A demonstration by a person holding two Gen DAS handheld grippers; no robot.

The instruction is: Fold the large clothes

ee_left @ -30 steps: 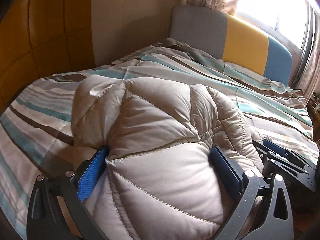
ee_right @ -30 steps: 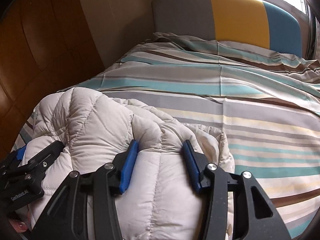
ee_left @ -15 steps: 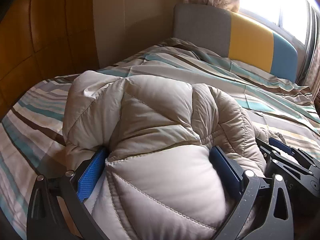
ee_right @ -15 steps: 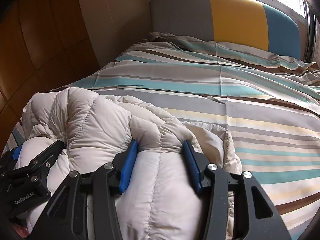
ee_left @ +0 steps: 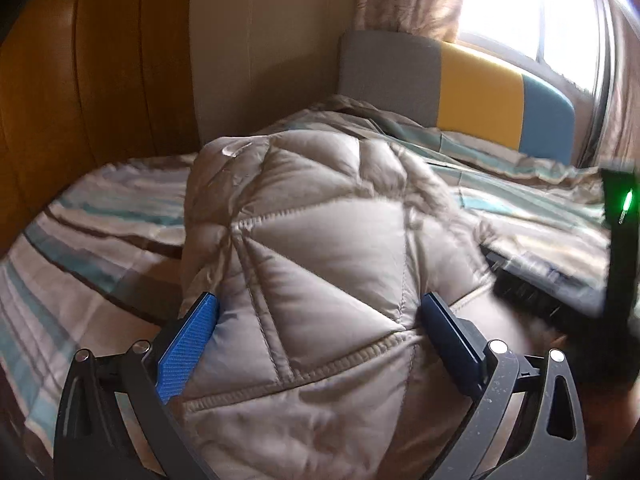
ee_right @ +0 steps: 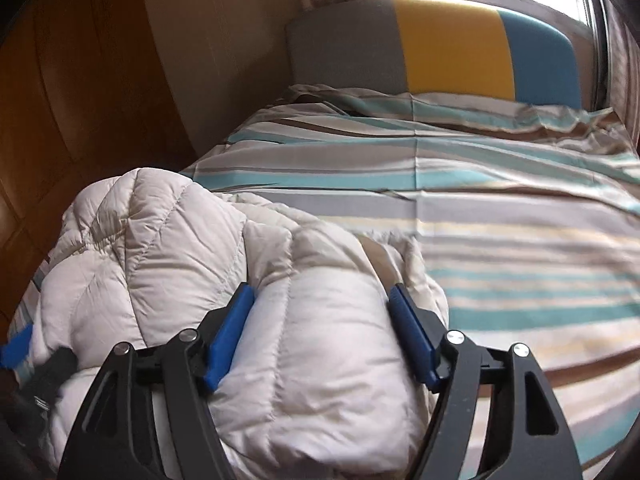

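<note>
1. Here, the left gripper (ee_left: 318, 316) has its jaws clenched on the puffy jacket (ee_left: 320, 248), bunched between them over the bed (ee_left: 100, 220) to carry the fold.
2. Jaws of the right gripper (ee_right: 320, 308) are opening, jacket between them, probably letting that side settle.

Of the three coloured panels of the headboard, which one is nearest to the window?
The blue panel, at the right end of the headboard; the yellow panel is in the middle, the grey one beside the wall.

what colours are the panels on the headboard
Grey, yellow and blue panels side by side on the headboard; clearest in the right wrist view.
</note>
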